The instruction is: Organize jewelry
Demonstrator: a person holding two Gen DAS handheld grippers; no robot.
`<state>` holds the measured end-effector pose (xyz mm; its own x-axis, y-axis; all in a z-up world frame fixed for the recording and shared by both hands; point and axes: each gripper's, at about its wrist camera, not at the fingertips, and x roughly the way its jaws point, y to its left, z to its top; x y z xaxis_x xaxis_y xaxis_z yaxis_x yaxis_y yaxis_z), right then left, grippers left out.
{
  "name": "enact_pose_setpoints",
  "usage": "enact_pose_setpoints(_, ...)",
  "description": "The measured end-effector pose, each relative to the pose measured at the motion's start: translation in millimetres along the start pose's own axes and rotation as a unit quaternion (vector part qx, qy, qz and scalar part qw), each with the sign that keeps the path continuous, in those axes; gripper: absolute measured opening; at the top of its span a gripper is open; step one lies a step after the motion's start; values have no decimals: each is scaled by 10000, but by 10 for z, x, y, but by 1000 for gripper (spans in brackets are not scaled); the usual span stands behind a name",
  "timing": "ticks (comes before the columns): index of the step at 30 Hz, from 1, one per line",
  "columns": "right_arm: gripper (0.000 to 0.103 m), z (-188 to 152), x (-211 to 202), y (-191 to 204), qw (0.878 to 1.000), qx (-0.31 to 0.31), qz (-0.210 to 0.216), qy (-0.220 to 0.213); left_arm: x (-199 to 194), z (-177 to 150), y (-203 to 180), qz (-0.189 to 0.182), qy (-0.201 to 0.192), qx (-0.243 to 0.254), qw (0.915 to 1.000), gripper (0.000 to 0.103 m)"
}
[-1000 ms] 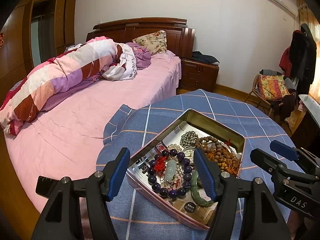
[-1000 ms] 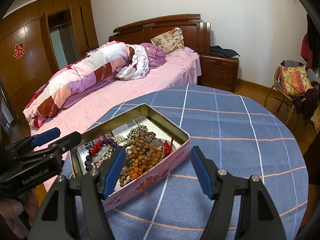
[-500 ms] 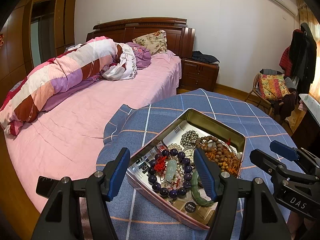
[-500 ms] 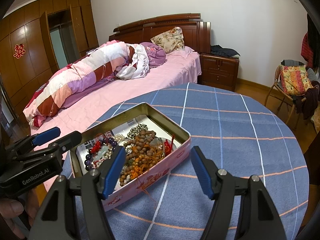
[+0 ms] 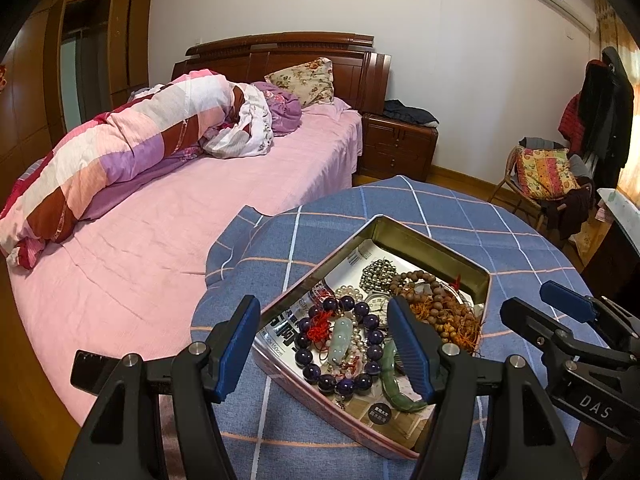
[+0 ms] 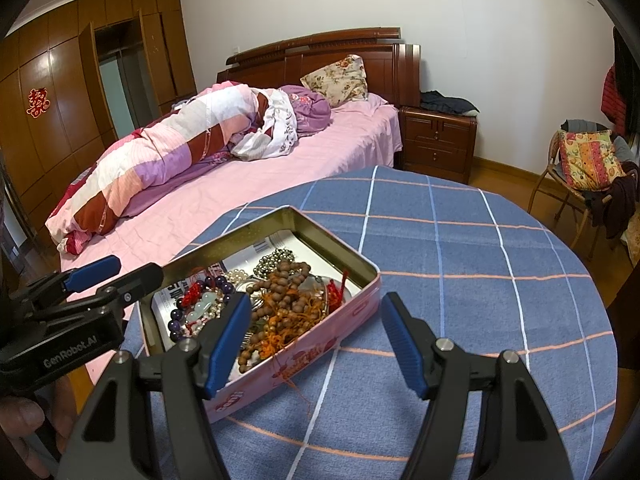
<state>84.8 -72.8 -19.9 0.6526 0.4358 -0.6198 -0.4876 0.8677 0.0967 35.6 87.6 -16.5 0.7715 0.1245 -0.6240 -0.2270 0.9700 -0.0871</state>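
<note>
From the left wrist, the left gripper is spread wide and empty, the pink tin of jewelry lying just ahead, a purple bead bracelet between its fingers. From the right wrist, the right gripper also gapes empty, the tin at its left finger on the blue checked tablecloth.

Left wrist view: looks forward and down between the left gripper fingers, close over the near corner of the tin, toward the bed. Right wrist view: looks along the right gripper from farther right, tin at left. Both views share the tin, the bench, the bed and each other's gripper.
</note>
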Motion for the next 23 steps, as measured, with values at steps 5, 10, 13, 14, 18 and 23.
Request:
enact_pose_setpoints(5,71,-15,0,4,10000,-4,-16,-6,-2,4,0,45,-35,16,10000,66)
enact_pose_setpoints(10,71,-10,1,1,10000,-5,-14,-5,28,5,-10,124,-7,73,9999,66)
enact_pose_setpoints(13,72,-11,1,2,10000,-3,-15,-3,41,-8,-7,243,-25,114,9996,66)
enact_pose_setpoints(14,73,-17,2,1,10000,-4,-17,-2,40,-13,2,250,-38,111,9996,66)
enact_pose_setpoints(18,73,-24,10,-4,10000,-14,-17,18,38,-16,28,234,-69,97,9997,66)
enact_pose_setpoints(23,73,-27,23,-30,10000,-14,-19,20,35,-13,18,232,-43,102,9997,66)
